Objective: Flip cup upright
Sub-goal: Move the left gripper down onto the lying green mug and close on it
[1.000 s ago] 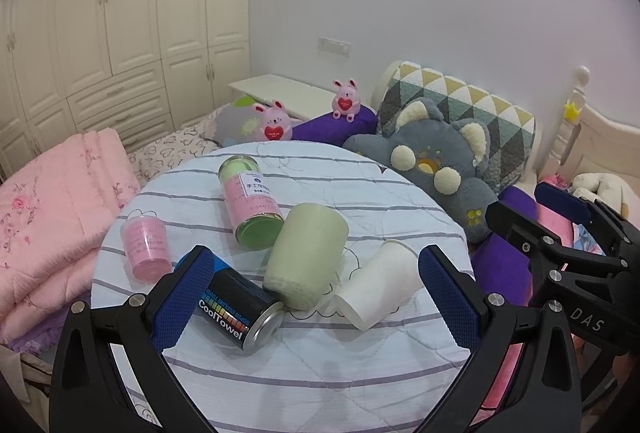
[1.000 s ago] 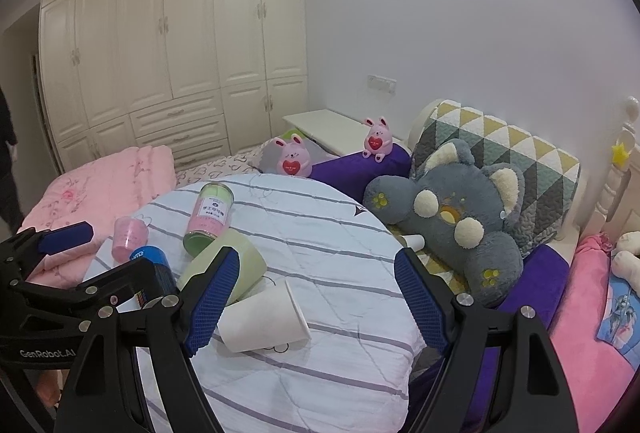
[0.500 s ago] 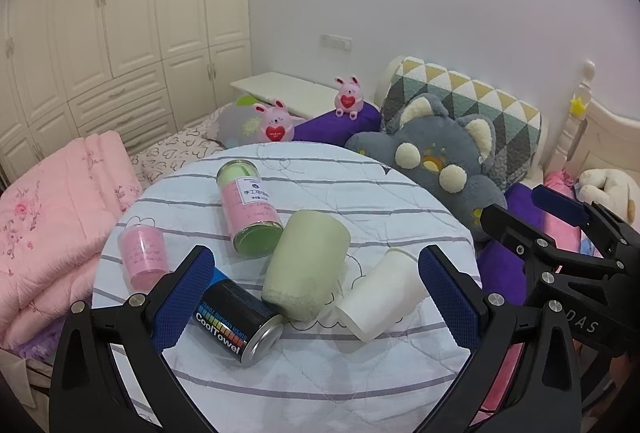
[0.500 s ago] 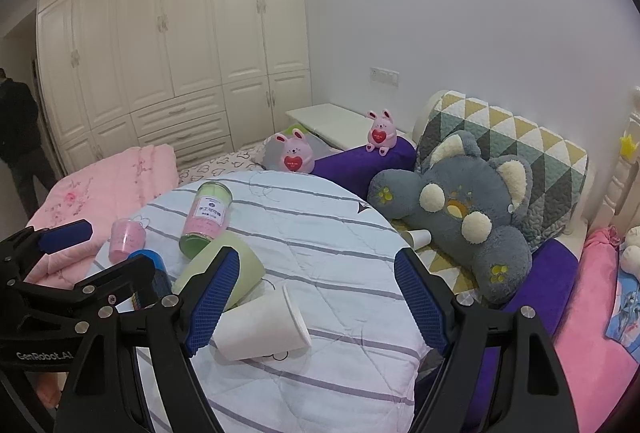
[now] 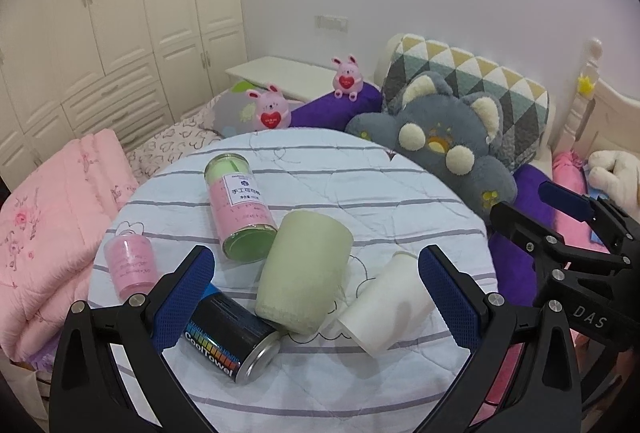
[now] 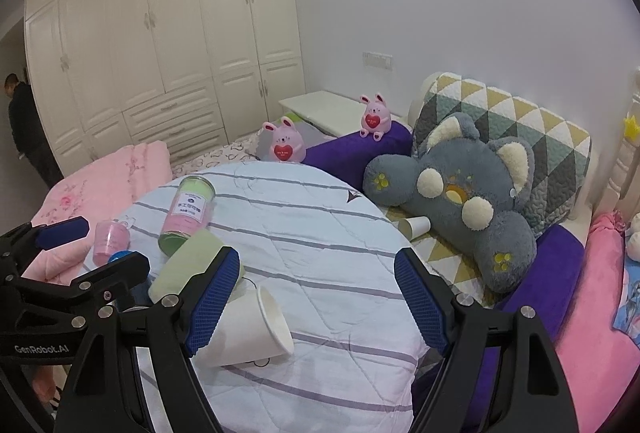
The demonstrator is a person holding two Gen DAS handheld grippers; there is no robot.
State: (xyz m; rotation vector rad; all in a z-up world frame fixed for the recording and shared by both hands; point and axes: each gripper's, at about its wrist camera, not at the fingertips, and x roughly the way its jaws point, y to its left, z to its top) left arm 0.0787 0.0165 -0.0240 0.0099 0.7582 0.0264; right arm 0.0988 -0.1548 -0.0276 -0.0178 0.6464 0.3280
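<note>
A white paper cup lies on its side on the round striped table, its mouth toward the right in the right wrist view. A pale green cup lies on its side just left of it, also seen in the right wrist view. My left gripper is open and empty, above the table's near side, with both cups between its fingers in view. My right gripper is open and empty, its left finger in front of the white cup.
A black CoolTowel can, a pink and green jar and a small pink cup lie on the table. A grey plush toy, purple cushions and a pink quilt surround it. Another paper cup lies beside the plush.
Both grippers have pulled slightly back and up, so the table items sit a little lower and farther in view. Nothing on the table has moved.
</note>
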